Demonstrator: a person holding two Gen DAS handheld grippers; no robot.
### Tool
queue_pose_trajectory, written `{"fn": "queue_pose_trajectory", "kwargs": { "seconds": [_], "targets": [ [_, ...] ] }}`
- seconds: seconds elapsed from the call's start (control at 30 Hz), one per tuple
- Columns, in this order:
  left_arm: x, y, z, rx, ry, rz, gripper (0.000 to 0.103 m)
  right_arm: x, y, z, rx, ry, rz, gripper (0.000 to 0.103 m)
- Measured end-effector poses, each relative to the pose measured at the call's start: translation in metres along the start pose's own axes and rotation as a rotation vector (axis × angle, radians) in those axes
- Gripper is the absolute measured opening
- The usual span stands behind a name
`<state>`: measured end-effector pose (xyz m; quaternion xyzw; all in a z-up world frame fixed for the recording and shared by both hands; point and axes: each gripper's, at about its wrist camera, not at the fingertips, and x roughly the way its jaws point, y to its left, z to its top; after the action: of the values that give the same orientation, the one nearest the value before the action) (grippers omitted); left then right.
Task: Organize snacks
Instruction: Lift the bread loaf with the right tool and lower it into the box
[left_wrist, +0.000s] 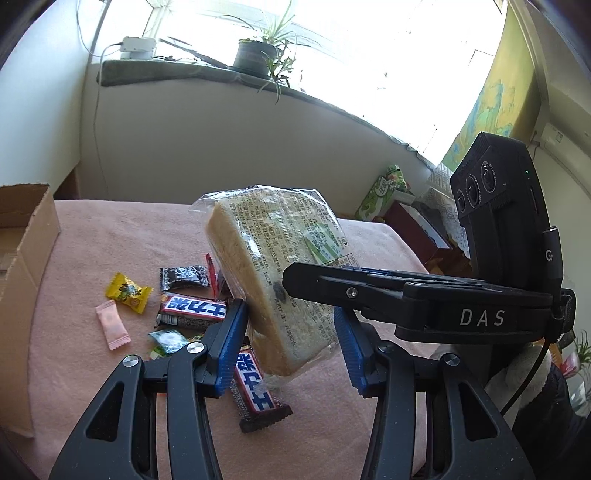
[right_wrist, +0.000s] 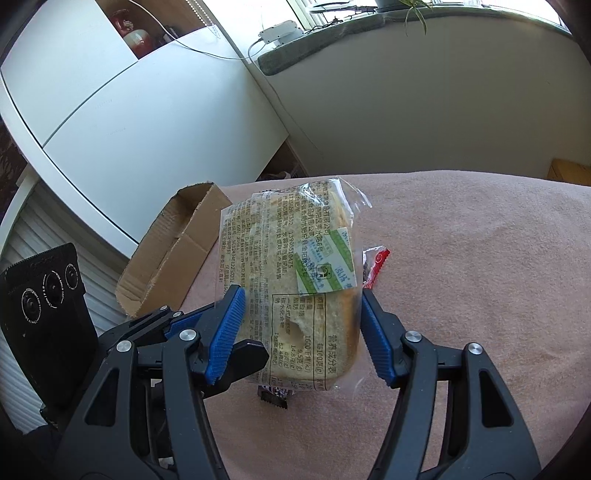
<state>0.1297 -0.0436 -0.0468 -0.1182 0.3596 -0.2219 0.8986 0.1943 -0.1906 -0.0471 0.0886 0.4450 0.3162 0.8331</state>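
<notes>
Item: one bread pack (left_wrist: 273, 273), lifted above the cloth (left_wrist: 92, 229), long axis running from me toward twelve o'clock. I have my left gripper (left_wrist: 291, 347) and right gripper (right_wrist: 301, 332) both clamped on its near end. One box (right_wrist: 173, 243) lies at ten o'clock of the right gripper, nearer my left. Loose below: two bars (left_wrist: 255, 387), about five candies (left_wrist: 127, 291).

Potted green spider plant (left_wrist: 258, 55) and white plastic device box (left_wrist: 138, 46) on grey windowsill (left_wrist: 155, 72), far beyond gripper. White cabinet (right_wrist: 110, 122) beyond-left of gripper.
</notes>
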Motion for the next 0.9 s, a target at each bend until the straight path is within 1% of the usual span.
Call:
{"fn": "queue_pose_trajectory", "kwargs": {
  "seconds": [0.23, 0.3, 0.43, 0.6, 0.9],
  "targets": [
    [-0.029, 0.017, -0.002, -0.023, -0.046, 0.009, 0.047, 0.003, 0.036, 0.005, -0.044, 0.002, 0.008, 0.066],
    [-0.033, 0.024, 0.001, -0.033, -0.06, 0.013, 0.047, 0.007, 0.048, 0.009, -0.056, 0.005, 0.011, 0.066],
    [-0.052, 0.039, -0.002, -0.047, -0.09, 0.028, 0.047, 0.016, 0.072, 0.014, -0.086, 0.011, 0.023, 0.066],
    [-0.069, 0.057, -0.001, -0.07, -0.12, 0.059, 0.047, 0.035, 0.101, 0.02, -0.115, 0.021, 0.047, 0.066],
    [-0.105, 0.105, -0.002, -0.122, -0.168, 0.132, 0.047, 0.079, 0.164, 0.03, -0.18, 0.051, 0.094, 0.066]
  ]
}}
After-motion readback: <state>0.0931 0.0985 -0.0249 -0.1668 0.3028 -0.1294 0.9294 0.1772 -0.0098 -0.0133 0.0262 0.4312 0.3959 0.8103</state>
